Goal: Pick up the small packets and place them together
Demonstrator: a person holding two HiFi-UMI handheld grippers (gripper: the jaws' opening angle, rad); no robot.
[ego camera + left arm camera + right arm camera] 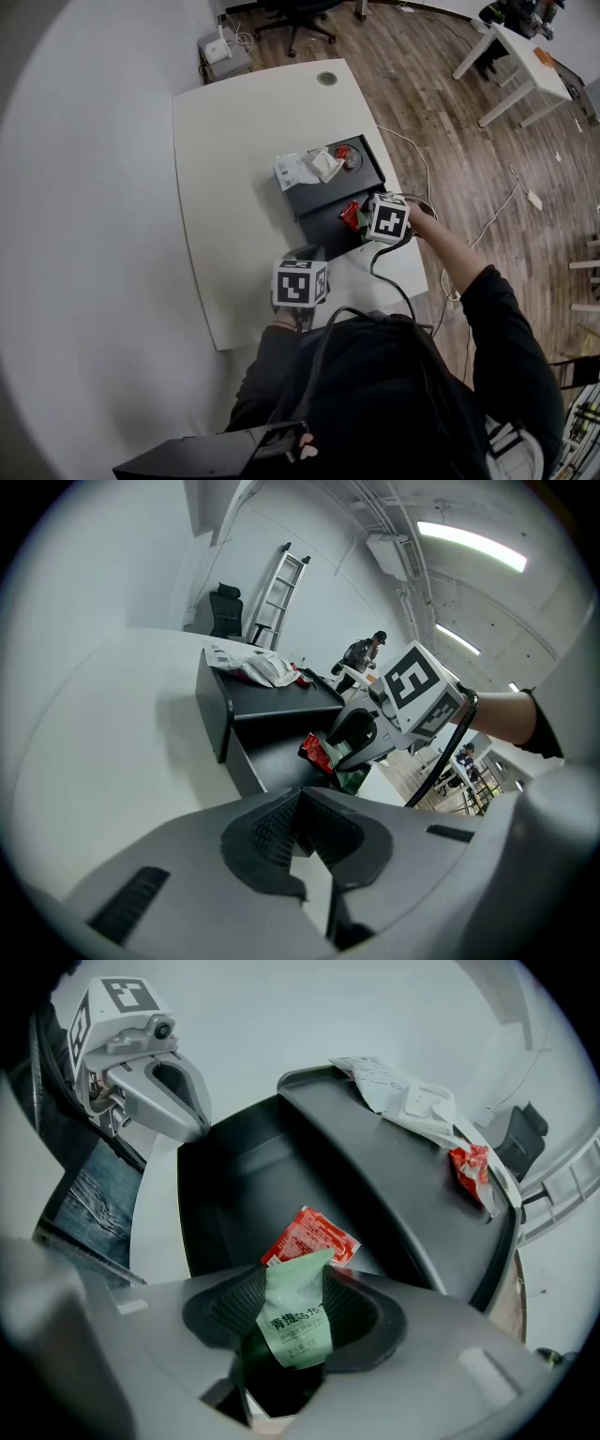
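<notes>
The right gripper (298, 1283) holds a green packet (295, 1327) over the black tray (234, 1194), near a red packet (314, 1237). The left gripper (300, 803) is closed and empty.

A white table (234, 169) carries a black stepped tray (328, 199) near its right edge and has a round grommet (326, 79) at its far edge. Beyond are an office chair (295, 14), wood floor (450, 141) and a ladder (277, 592).
</notes>
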